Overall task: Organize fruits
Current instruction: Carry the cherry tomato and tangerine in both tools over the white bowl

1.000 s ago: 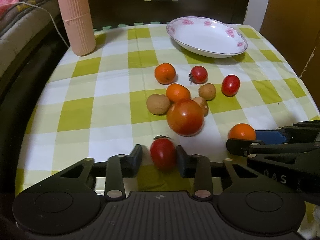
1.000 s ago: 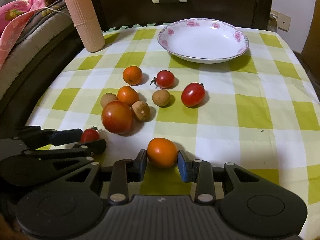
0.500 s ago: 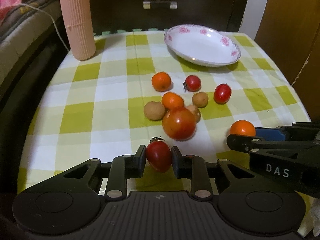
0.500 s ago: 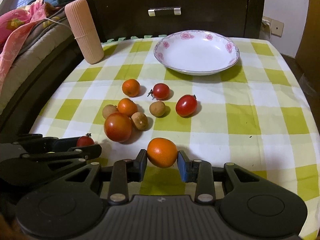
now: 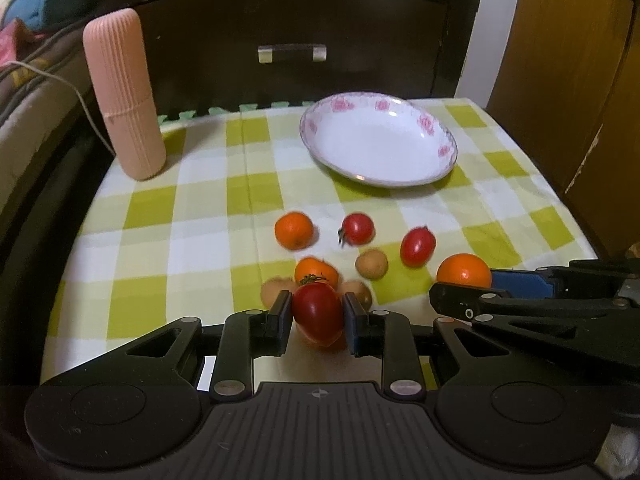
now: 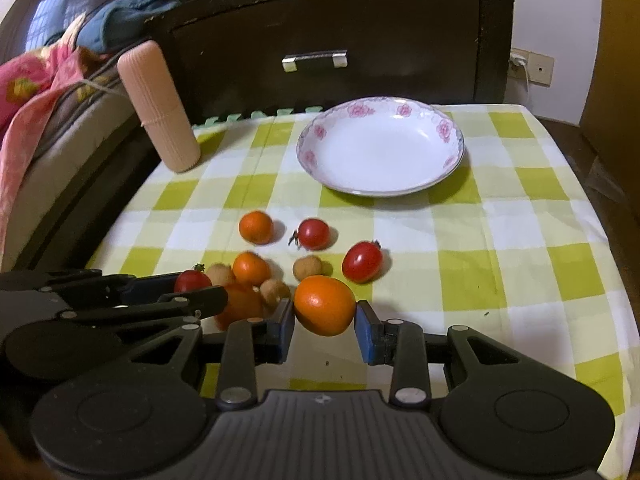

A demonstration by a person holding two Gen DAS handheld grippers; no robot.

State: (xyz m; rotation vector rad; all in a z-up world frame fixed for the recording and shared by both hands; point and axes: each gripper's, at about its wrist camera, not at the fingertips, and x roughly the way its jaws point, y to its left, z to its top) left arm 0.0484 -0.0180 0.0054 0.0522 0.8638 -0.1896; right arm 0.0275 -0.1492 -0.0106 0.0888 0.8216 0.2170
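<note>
Aloft, left gripper (image 5: 317,317) pinching red tomato (image 5: 318,311) — right gripper (image 6: 325,319) pinching orange (image 6: 324,305)

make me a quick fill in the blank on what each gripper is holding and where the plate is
1. The left gripper is shut on a small ____ tomato.
2. The right gripper is shut on an ____.
3. The white plate with pink flowers holds ____ fruit.

Missing words: red; orange; no

Glossy glazed plate (image 6: 454,160), matt checked cloth tablecloth (image 6: 520,240), ribbed pink plastic canister (image 5: 124,100), dark wooden drawer (image 6: 320,20).
</note>
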